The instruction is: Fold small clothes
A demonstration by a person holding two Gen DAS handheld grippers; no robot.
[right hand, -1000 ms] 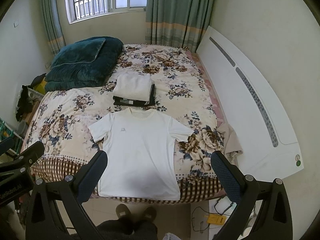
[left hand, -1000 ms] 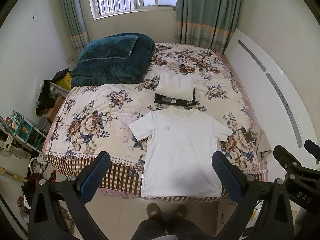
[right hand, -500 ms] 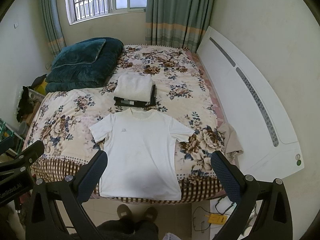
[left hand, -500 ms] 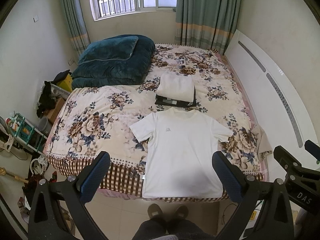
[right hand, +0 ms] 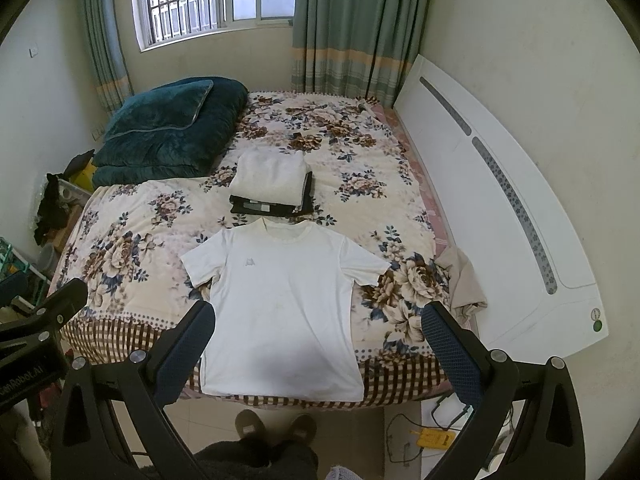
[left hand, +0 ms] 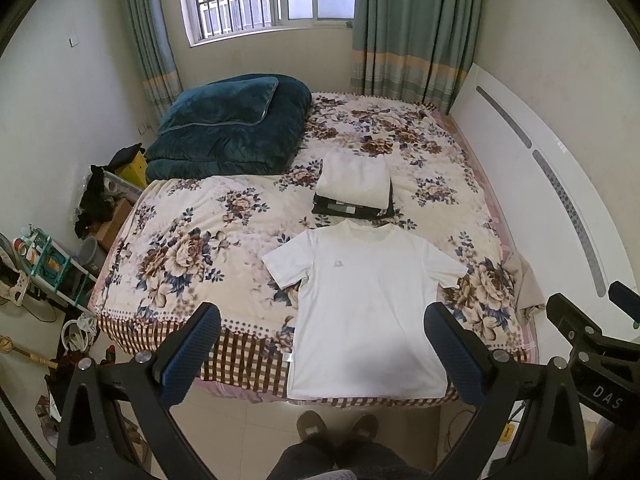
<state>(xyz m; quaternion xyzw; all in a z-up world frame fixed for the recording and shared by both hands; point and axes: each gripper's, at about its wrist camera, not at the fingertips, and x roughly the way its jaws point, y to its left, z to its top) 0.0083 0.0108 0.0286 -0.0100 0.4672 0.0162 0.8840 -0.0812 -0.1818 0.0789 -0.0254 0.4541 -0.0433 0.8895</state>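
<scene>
I see the white T-shirt (left hand: 366, 304) lying flat, sleeves spread, on the near edge of the floral bed (left hand: 208, 240), while my left gripper (left hand: 322, 354) and right gripper (right hand: 318, 350) hover above it, jaws wide apart.

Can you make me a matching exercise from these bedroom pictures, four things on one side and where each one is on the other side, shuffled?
Things:
1. white T-shirt
2. stack of folded clothes
3. dark teal quilt
4. beige cloth

Places:
A. folded at the far left corner of the bed, near the window
B. hanging off the bed's right edge, beside the white headboard
C. spread flat at the near edge of the bed
D. in the middle of the bed, just past the shirt's collar

Pairs: 1-C, 2-D, 3-A, 4-B
</scene>
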